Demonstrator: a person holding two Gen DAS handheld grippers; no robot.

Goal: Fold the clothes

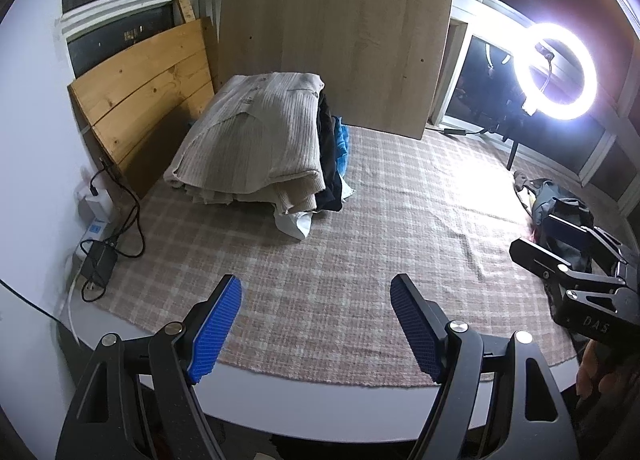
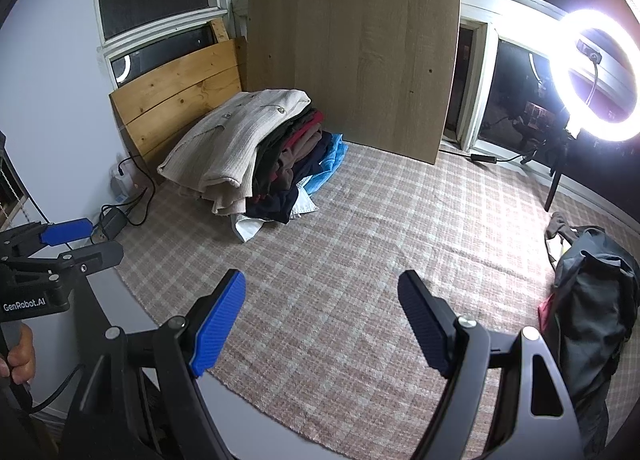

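Note:
A stack of folded clothes (image 1: 260,147) sits at the back left of the plaid cloth (image 1: 360,260), topped by a beige ribbed cardigan (image 2: 236,139). Dark, red and blue garments show in the stack's side (image 2: 304,163). A dark garment heap (image 2: 592,300) lies at the right edge, also in the left wrist view (image 1: 560,207). My left gripper (image 1: 316,324) is open and empty above the cloth's near edge. My right gripper (image 2: 320,320) is open and empty above the cloth. Each gripper shows in the other's view, the right one (image 1: 560,264) and the left one (image 2: 76,240).
Wooden boards (image 1: 332,43) lean against the windows behind the stack. A bright ring light (image 1: 556,71) on a stand is at the back right. Chargers and cables (image 1: 104,244) lie at the left by the wall. The table's white rim (image 1: 320,408) runs below the cloth.

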